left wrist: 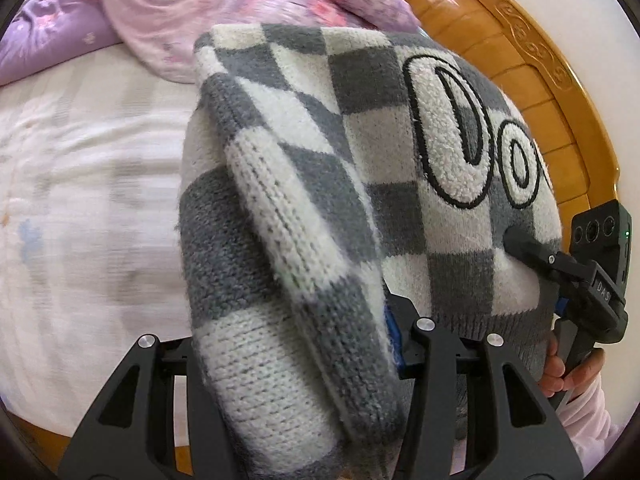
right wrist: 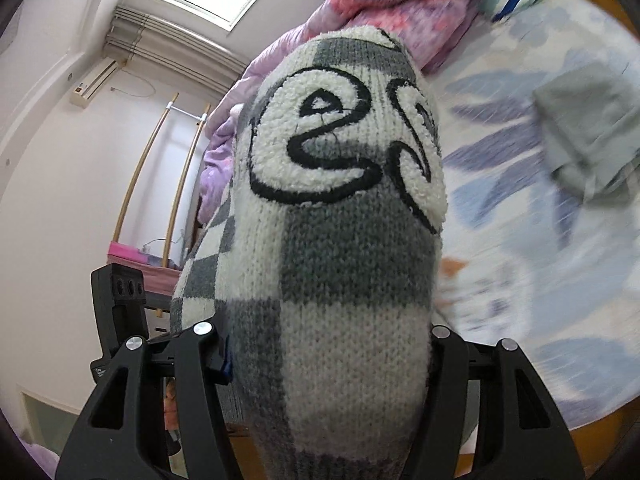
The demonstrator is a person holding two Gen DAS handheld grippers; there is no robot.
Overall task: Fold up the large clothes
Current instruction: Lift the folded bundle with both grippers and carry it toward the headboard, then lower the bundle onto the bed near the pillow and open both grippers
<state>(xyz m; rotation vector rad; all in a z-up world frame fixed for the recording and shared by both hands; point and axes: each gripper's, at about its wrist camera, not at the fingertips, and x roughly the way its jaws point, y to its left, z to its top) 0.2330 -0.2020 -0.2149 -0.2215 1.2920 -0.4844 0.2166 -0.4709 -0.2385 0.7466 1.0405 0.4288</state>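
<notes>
A grey-and-white checkered knit sweater (left wrist: 320,160) with fuzzy white letters outlined in black hangs lifted above the bed. My left gripper (left wrist: 292,320) is shut on a folded edge of it, which drapes between the fingers. The right gripper (left wrist: 532,252) shows at the right edge of the left wrist view, pinching the sweater's hem. In the right wrist view the sweater (right wrist: 336,240) fills the centre and my right gripper (right wrist: 324,340) is shut on it. The left gripper's body (right wrist: 120,300) shows at the left there.
The bed has a white patterned sheet (left wrist: 80,200). A pink and purple floral quilt (left wrist: 200,12) is bunched at its far side. A wooden headboard (left wrist: 520,60) curves on the right. A grey folded garment (right wrist: 588,136) lies on the sheet.
</notes>
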